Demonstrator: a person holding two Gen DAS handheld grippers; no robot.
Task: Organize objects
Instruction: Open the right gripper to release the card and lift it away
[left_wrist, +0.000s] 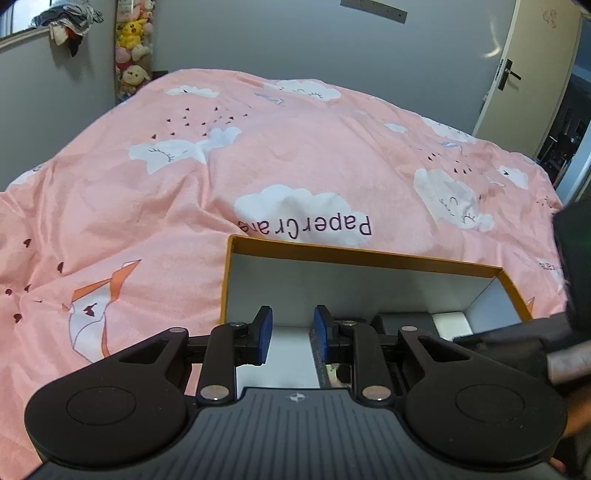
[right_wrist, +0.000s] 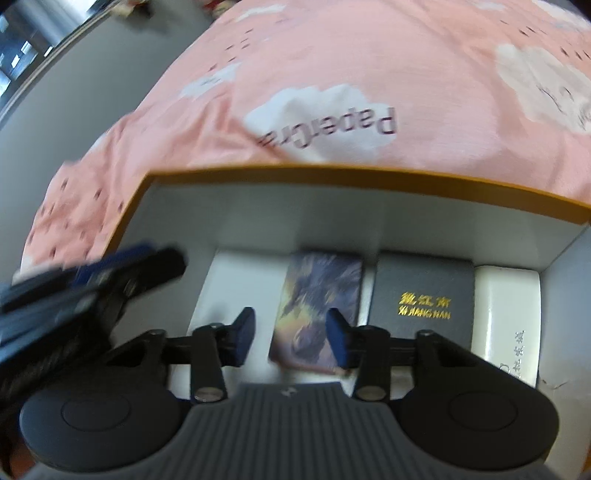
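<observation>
An open box with an orange rim (left_wrist: 365, 254) and white inside lies on the pink bedspread; it also shows in the right wrist view (right_wrist: 332, 177). Inside stand a picture-printed pack (right_wrist: 317, 295), a black pack with gold letters (right_wrist: 424, 291) and a white pack (right_wrist: 513, 314), side by side. In the left wrist view only the black pack (left_wrist: 402, 321) and the white pack (left_wrist: 450, 321) show. My left gripper (left_wrist: 293, 334) is open and empty over the box's left half. My right gripper (right_wrist: 291, 336) is open and empty just above the picture-printed pack. The left gripper (right_wrist: 122, 266) shows blurred at the box's left wall.
The pink bedspread (left_wrist: 258, 155) with cloud prints covers the bed around the box. Grey walls stand behind it. Plush toys (left_wrist: 133, 48) hang at the far left corner. A cream door (left_wrist: 524, 70) stands ajar at the far right.
</observation>
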